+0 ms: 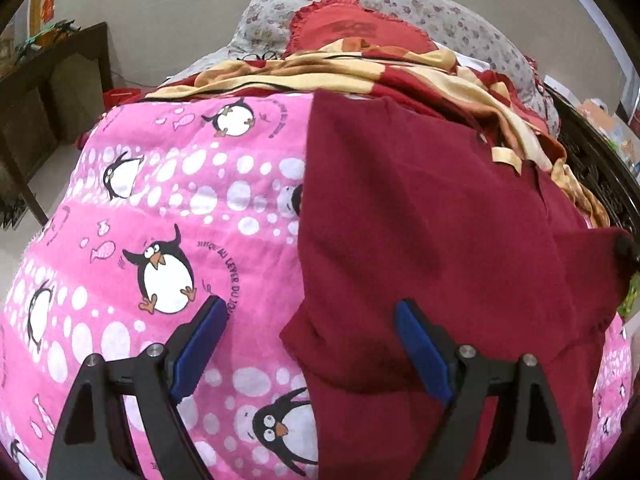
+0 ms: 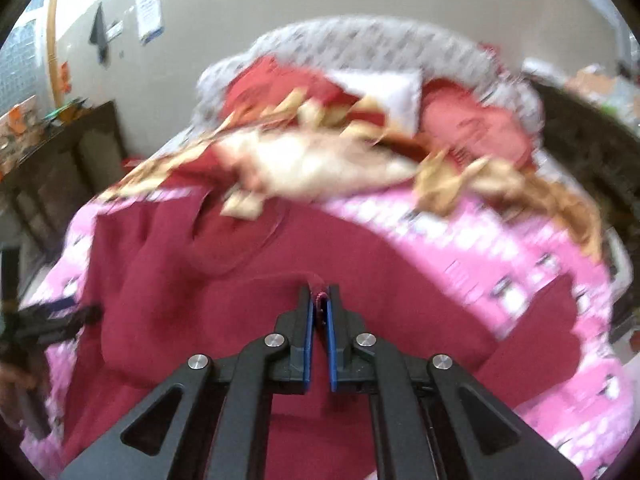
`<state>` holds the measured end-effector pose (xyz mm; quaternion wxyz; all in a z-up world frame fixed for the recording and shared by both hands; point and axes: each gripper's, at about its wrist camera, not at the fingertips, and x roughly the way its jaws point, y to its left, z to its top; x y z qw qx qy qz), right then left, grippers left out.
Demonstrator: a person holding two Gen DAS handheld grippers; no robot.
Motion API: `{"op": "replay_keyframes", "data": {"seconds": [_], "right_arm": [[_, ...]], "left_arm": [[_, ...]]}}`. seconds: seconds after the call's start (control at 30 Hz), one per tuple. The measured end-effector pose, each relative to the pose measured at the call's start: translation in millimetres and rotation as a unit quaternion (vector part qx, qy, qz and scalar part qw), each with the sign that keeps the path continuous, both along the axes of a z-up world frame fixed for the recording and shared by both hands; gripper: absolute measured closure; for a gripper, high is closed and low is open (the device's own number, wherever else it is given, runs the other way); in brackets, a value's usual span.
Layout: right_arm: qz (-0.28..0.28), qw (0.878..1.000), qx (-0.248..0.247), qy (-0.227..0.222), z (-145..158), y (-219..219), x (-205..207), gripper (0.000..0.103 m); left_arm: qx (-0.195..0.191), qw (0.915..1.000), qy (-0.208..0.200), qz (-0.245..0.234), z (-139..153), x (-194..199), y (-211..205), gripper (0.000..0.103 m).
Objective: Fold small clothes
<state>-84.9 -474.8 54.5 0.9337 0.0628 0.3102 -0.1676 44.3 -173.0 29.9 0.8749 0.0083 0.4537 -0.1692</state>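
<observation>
A: What lies on the bed?

B: One dark red garment [image 1: 432, 220], spread over a pink penguin-print blanket [image 1: 160, 200]. Behind it lies one crumpled red-and-cream striped cloth [image 1: 360, 72], then one red frilled cushion [image 1: 352, 28] against grey floral pillows [image 1: 460, 16].

A: How many grippers are there?

B: Two. The left gripper [image 1: 308, 312] hovers with its two blue pads wide apart and nothing between them; one pad is over the blanket, the other over the garment's near edge.

A: And the right?

B: The right gripper [image 2: 319, 300] has its pads pressed together on a fold of the garment's edge. That view is blurred.

A: Anything else?

B: One dark wooden table [image 1: 52, 80] stands at the left.
</observation>
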Motion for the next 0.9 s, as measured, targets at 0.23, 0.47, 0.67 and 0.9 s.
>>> {"op": "replay_keyframes", "data": {"seconds": [0.23, 0.47, 0.67, 0.9], "right_arm": [[-0.029, 0.996, 0.028, 0.074, -33.8, -33.4, 23.0, 0.058], [-0.029, 0.998, 0.058, 0.022, -12.2, -30.6, -15.0, 0.036], [0.007, 0.997, 0.058, 0.045, -31.4, -19.3, -2.7, 0.063], [-0.026, 0.996, 0.071, 0.052, -45.6, -36.5, 8.1, 0.071]], "left_arm": [[-0.026, 0.9993, -0.020, 0.016, 23.3, 4.7, 2.2, 0.015], [-0.020, 0.9982, -0.038, 0.041, 36.7, 47.5, -5.2, 0.015], [-0.014, 0.9961, 0.023, 0.084, 6.7, 91.9, -0.7, 0.011], [-0.018, 0.9956, 0.020, 0.090, 22.1, 81.0, 12.1, 0.010]]}}
